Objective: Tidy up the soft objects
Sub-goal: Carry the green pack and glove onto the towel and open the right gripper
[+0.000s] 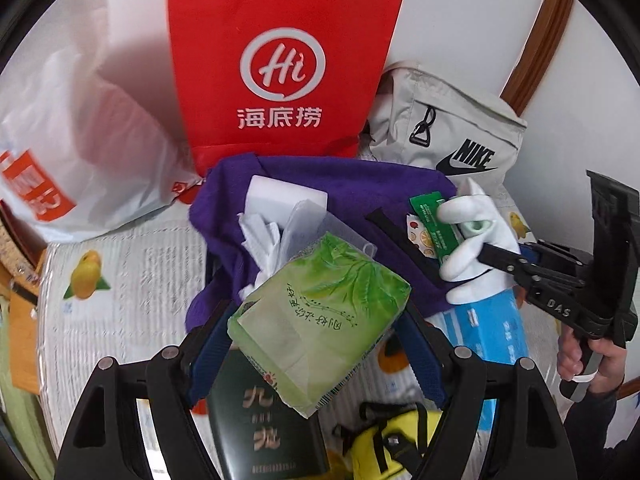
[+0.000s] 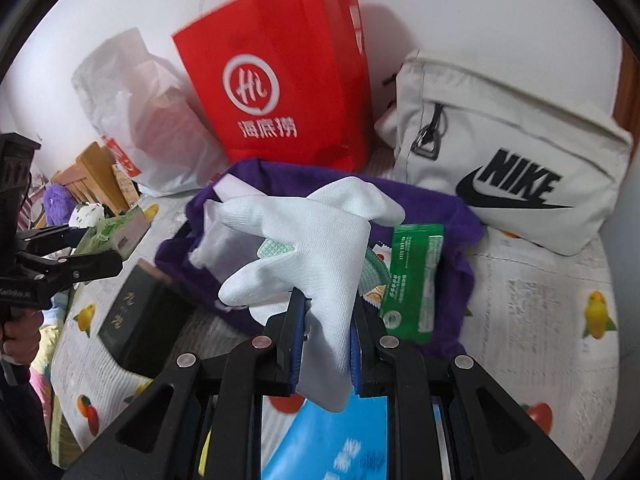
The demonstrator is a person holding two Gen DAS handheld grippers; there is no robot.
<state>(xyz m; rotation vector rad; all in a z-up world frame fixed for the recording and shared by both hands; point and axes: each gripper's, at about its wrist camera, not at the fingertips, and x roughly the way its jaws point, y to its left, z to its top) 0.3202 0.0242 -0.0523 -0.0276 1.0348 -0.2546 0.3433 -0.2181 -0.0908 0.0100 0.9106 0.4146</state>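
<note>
Between each hand-held gripper's clamped fingers: left (image 1: 316, 344) tissue pack (image 1: 320, 320), right (image 2: 324, 340) white glove (image 2: 304, 240).

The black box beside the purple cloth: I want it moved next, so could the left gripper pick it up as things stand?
Probably not: the left gripper is shut on the green tissue pack, which covers part of the black box.

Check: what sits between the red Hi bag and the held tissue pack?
Purple cloth with a white box and crumpled white wrapping on it, seen in the left wrist view.
</note>
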